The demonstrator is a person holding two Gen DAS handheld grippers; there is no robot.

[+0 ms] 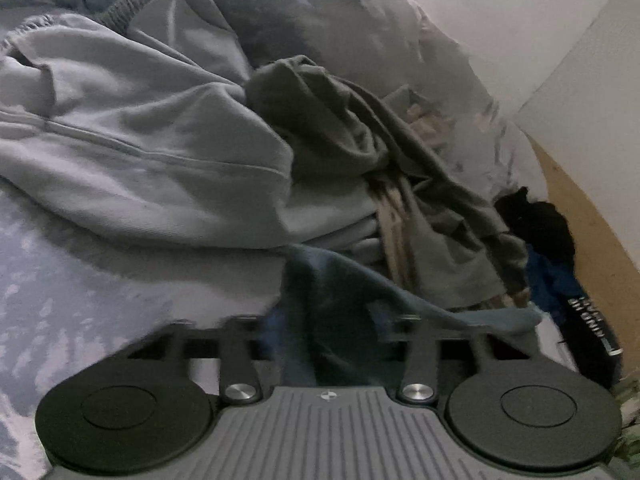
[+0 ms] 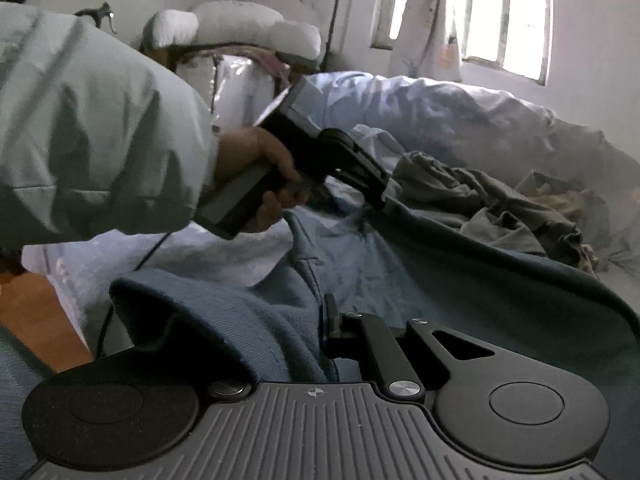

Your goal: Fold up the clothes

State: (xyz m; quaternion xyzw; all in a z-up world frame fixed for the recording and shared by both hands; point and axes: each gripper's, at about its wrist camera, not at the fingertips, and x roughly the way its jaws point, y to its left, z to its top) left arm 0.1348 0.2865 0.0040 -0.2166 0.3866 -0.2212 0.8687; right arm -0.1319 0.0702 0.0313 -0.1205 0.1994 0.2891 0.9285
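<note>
Gripping the blue garment (image 2: 460,280) near me, my right gripper (image 2: 330,332) is clenched on its ribbed edge. Farther out, my left gripper (image 2: 374,196) pinches the same cloth's far edge, stretched between both. Beyond lie a grey-green garment (image 1: 360,140) and pale grey sweatpants (image 1: 132,128) on the bed (image 1: 48,300).

A blue garment (image 2: 460,280) of soft, matt knit cloth, ribbed at its hem, lies beside pale grey sweatpants (image 1: 132,152) of smooth cotton-like fabric and an olive garment (image 1: 360,140) of thin crumpled cloth. The right gripper (image 2: 332,332) is matt black plastic with shiny metal pivot screws.
</note>
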